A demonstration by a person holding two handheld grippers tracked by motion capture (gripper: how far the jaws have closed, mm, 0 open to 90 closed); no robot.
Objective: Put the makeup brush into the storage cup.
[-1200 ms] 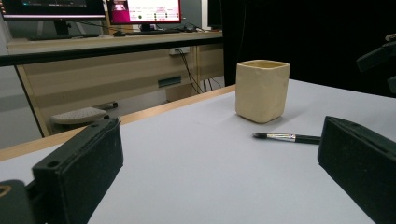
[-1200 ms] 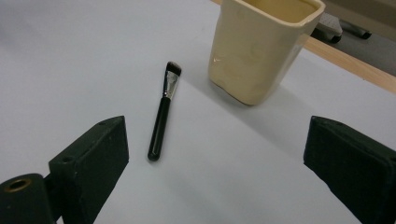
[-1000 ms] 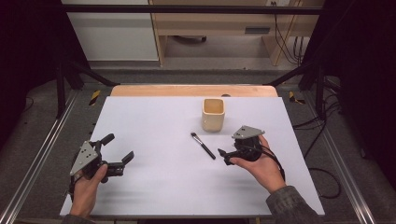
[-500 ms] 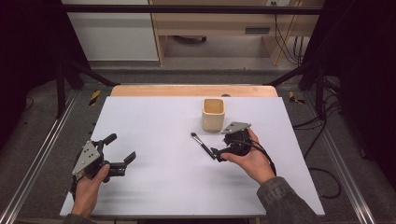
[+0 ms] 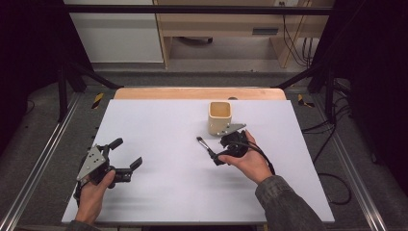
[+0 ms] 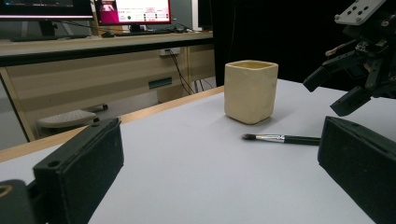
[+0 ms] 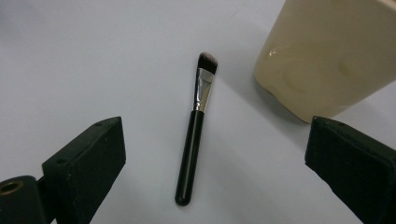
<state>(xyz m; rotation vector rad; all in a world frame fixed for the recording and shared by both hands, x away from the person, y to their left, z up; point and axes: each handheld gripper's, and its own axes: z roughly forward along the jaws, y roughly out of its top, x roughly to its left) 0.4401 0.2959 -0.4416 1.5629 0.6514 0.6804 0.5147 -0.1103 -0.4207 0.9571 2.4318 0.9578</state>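
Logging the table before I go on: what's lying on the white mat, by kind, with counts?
Makeup brush: 1, lying flat, black handle, silver ferrule
Cream cup: 1, upright
Handheld claws: 2, left claw and right claw, both open
Total: 4

The brush [image 7: 194,135] had a glossy black handle, a bright metal ferrule and a tuft of soft dark bristles. The cup [image 7: 327,51] looked like glazed cream ceramic — smooth, with faint sheen and slight unevenness in the glaze. The table [image 5: 159,120] wore a matt white sheet, smooth and unmarked, over a pale wooden edge. The right gripper [image 5: 222,153] and the left gripper [image 5: 126,155] were matt black plastic — their jaw pads finely grained, each topped by a dull grey plate.
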